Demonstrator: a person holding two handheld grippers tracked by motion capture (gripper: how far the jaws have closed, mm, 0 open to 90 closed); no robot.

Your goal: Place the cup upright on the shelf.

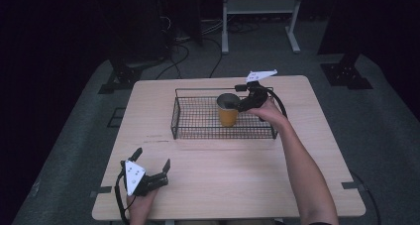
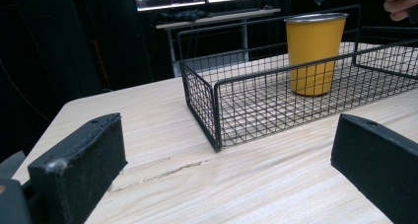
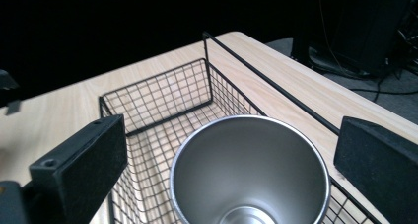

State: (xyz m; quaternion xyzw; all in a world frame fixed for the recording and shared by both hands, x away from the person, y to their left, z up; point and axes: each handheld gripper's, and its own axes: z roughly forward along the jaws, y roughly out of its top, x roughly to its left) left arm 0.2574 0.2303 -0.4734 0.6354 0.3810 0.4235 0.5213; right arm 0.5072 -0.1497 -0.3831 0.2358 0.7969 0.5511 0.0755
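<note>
Yellow cup (image 1: 228, 111) upright in wire basket (image 1: 198, 131) on table (image 1: 223, 180), right gripper (image 1: 241, 105) spread above its rim, left gripper (image 1: 151, 162) spread, resting near table's front edge

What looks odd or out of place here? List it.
Little stands out. The yellow cup stands upright and looks empty inside the wire basket, with the open right claw at its rim. The left claw rests open near the table's front edge. One blemish: a dark scratch-like mark in the tabletop before the basket.
</note>
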